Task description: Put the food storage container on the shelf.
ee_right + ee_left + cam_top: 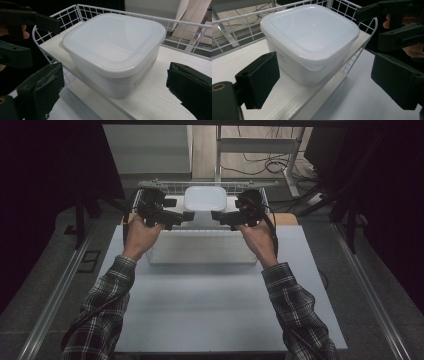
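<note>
High view: the white lidded container (205,198) is being flanked at upper centre by the left gripper (186,216) and right gripper (216,216). Gripper views: both pairs of jaws are being held wide apart around it, untouching, on the wire-railed shelf (160,82). An uneven squeeze is judged likely to tip it.

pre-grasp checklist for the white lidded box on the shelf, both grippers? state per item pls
1. Left gripper open: ok, jaws wide apart in the left gripper view.
2. Right gripper open: ok, jaws wide apart in the right gripper view.
3. Lid seated on the white container: ok, its rim sits level all round.
4. Container between the two grippers: ok, one at each side in the high view.
5. Jaws touching the container: not yet, gaps show in both gripper views.
6. Room beside the wire rack: cannot tell; the wire wall stands close to the container's sides.
</note>
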Motion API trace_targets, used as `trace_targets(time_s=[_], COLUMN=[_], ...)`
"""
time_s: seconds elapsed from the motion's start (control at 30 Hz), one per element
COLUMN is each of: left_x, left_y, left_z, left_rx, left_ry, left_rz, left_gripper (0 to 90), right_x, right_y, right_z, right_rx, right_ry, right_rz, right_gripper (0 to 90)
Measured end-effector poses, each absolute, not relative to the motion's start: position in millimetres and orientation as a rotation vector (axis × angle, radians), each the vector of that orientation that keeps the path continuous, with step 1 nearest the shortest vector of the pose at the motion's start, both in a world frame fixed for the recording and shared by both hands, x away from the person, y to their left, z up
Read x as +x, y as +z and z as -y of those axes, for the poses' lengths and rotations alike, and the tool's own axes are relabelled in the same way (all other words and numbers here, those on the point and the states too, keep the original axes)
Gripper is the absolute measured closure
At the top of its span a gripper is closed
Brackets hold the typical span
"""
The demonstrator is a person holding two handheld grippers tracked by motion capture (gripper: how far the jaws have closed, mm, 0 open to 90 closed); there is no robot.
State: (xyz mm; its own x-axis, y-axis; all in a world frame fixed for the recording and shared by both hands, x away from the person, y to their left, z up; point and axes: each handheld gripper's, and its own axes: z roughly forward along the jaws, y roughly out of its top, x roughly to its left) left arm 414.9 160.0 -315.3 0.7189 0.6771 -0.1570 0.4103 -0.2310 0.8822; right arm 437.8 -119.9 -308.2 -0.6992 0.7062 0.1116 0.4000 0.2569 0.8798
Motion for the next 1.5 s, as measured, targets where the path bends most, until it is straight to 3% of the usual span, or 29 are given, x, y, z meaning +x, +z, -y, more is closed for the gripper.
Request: trace_targets(time_s=[1.5], left_x=[354], left_y=[-391], left_z=[-135], left_rx=[1.901], left_ry=[0.232], left_rz=[-0.723], left_gripper=[7.8], right_x=[376], right_y=[-362], right_z=[148], right_rx=[0.893], right_ry=[1.400], right_rz=[-2.284], right_gripper=[0.9])
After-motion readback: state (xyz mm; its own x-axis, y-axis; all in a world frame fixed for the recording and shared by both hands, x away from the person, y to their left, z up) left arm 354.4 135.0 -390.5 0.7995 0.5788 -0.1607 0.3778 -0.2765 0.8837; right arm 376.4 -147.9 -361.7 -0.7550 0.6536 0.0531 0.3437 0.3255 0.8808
